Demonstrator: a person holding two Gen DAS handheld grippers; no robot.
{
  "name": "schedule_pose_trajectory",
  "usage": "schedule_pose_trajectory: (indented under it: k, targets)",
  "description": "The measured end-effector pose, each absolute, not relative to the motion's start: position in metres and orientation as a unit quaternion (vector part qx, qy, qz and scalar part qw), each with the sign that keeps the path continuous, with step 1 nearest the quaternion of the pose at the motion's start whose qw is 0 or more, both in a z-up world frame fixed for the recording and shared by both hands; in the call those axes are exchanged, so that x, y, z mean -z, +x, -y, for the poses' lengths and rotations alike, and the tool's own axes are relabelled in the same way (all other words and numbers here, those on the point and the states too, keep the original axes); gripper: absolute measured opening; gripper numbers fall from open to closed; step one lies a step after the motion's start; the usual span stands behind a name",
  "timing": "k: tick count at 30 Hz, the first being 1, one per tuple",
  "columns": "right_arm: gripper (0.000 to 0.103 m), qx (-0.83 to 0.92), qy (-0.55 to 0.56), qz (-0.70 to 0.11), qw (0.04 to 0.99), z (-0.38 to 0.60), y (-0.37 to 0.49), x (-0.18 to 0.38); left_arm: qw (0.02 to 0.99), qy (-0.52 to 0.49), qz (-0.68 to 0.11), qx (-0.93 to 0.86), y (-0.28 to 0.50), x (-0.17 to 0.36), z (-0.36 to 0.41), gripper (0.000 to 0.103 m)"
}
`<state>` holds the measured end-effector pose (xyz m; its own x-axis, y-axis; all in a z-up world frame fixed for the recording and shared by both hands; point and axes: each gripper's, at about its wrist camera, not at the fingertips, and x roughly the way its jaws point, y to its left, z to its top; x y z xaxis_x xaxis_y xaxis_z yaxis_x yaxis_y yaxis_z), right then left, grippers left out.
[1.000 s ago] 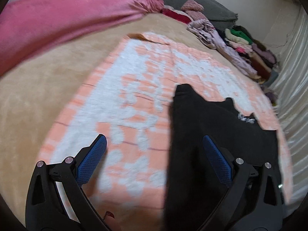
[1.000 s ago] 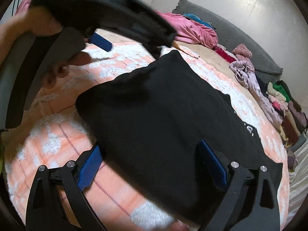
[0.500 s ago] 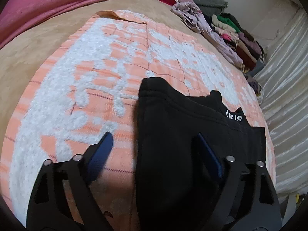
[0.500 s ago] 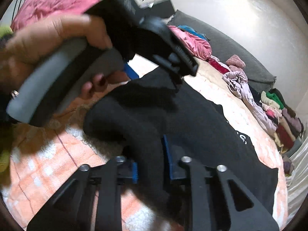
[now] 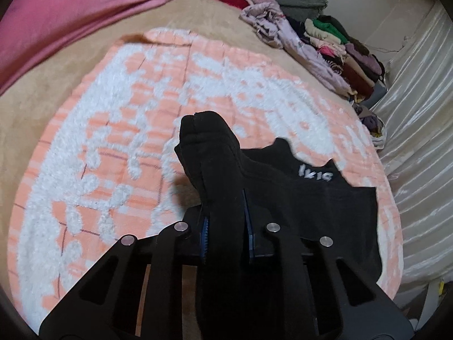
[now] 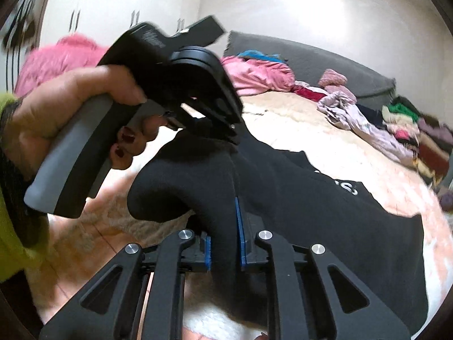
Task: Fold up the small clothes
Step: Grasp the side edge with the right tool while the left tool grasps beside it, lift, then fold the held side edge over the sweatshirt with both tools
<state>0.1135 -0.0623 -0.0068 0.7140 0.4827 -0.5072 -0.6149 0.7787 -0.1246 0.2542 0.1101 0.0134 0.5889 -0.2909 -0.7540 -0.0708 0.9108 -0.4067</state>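
A small black garment (image 5: 297, 195) with white lettering lies on an orange-and-white blanket (image 5: 119, 130). My left gripper (image 5: 225, 221) is shut on a bunched edge of it, and a lump of black cloth sticks up between the blue pads. My right gripper (image 6: 225, 235) is shut on another edge of the same black garment (image 6: 325, 215) and lifts it off the blanket. The left gripper's body (image 6: 181, 85) and the hand holding it show at the upper left of the right wrist view, just beyond the lifted cloth.
A pink blanket (image 5: 70, 19) lies at the far left of the bed. A row of piled clothes (image 5: 325, 42) runs along the far right edge, next to a grey cushion (image 5: 300, 5). A white curtain (image 5: 419, 130) hangs at the right.
Both grippers went from open to shut on the black garment's near edge. The cloth has bunched up and risen off the blanket.
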Motion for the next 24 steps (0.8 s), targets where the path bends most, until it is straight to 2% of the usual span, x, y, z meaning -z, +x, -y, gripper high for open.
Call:
schedule_pose_trajectory:
  k: [11,15,24]
  targets:
    - [0.010,-0.293,0.057,-0.252,0.920,0.166,0.124,-0.012,0.889,-0.163,-0.415,0.098,0.255,-0.084,-0.019,0.011]
    - [0.007,-0.279,0.101,-0.251,0.922,0.203,0.121,-0.013,0.892,-0.137,-0.417,0.111,0.262,-0.092,0.027,0.011]
    - [0.006,-0.246,0.162,-0.263,0.919,0.263,0.108,0.002,0.885,-0.096,-0.433,0.140,0.274,-0.082,0.109,0.011]
